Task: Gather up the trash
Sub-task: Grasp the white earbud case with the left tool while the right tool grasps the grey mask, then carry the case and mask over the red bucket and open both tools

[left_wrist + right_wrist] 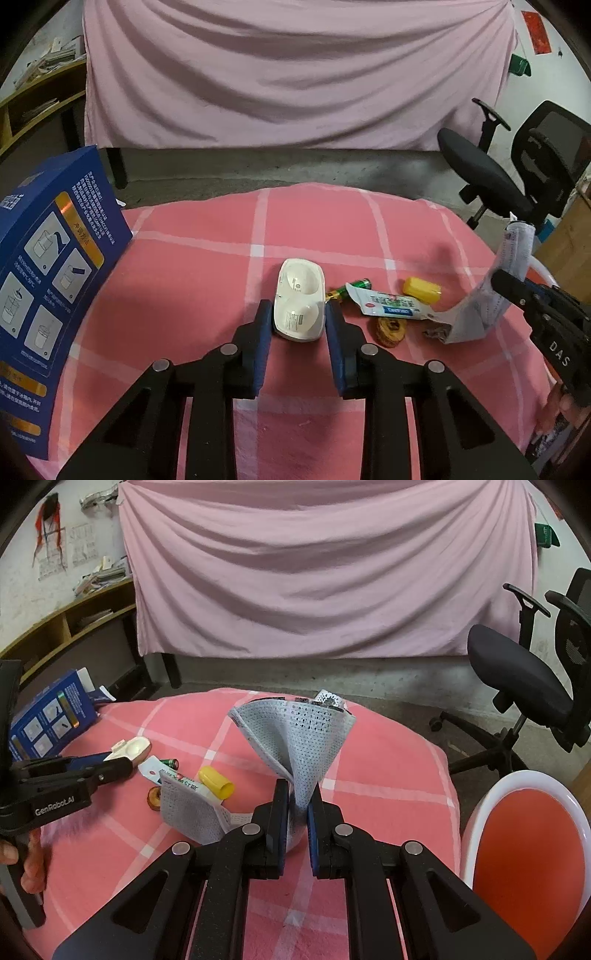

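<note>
Right wrist view shows the right claw [298,808] clamped on a grey mesh sheet [299,738], which fans upward above the pink checked tabletop [388,775]; a red bin [528,849] with a white rim sits just right. Left wrist view has the left claw [295,321] apart, its fingers flanking a white case [300,304] lying on the tabletop. Beside it lie a battery [354,286], sachet [388,304], yellow cap [422,290] and a brown roll [391,331]. A blue box [48,280] stands left.
</note>
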`<control>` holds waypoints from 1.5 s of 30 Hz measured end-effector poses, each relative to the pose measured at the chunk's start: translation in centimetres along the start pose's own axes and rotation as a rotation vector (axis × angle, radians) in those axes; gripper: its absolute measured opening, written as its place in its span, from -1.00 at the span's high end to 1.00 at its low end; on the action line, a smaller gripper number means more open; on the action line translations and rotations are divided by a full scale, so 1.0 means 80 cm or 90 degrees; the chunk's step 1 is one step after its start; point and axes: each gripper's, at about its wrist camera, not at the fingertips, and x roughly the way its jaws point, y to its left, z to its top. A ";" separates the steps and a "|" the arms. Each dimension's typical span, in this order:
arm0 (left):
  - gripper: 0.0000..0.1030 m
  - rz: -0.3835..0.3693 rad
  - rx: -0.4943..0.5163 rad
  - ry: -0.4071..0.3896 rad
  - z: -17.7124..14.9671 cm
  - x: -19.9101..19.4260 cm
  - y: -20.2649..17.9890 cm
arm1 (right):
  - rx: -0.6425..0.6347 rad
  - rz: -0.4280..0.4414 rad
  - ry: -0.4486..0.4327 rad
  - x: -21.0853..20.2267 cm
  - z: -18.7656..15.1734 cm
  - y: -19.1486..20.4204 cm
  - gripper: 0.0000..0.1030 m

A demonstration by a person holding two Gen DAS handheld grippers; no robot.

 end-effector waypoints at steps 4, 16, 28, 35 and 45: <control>0.53 -0.009 -0.010 -0.027 -0.004 -0.015 0.003 | -0.003 0.003 -0.022 -0.008 -0.002 0.001 0.86; 0.53 -0.040 0.015 -0.266 -0.046 -0.104 -0.014 | -0.058 0.021 -0.171 -0.062 -0.010 0.023 0.86; 0.53 -0.011 0.041 -0.429 -0.080 -0.143 -0.052 | -0.058 0.006 -0.339 -0.118 -0.020 0.023 0.86; 0.53 -0.072 0.039 -0.467 -0.078 -0.169 -0.096 | -0.049 -0.044 -0.422 -0.165 -0.029 0.008 0.86; 0.53 -0.124 0.097 -0.477 -0.059 -0.196 -0.189 | 0.012 -0.094 -0.461 -0.205 -0.047 -0.055 0.85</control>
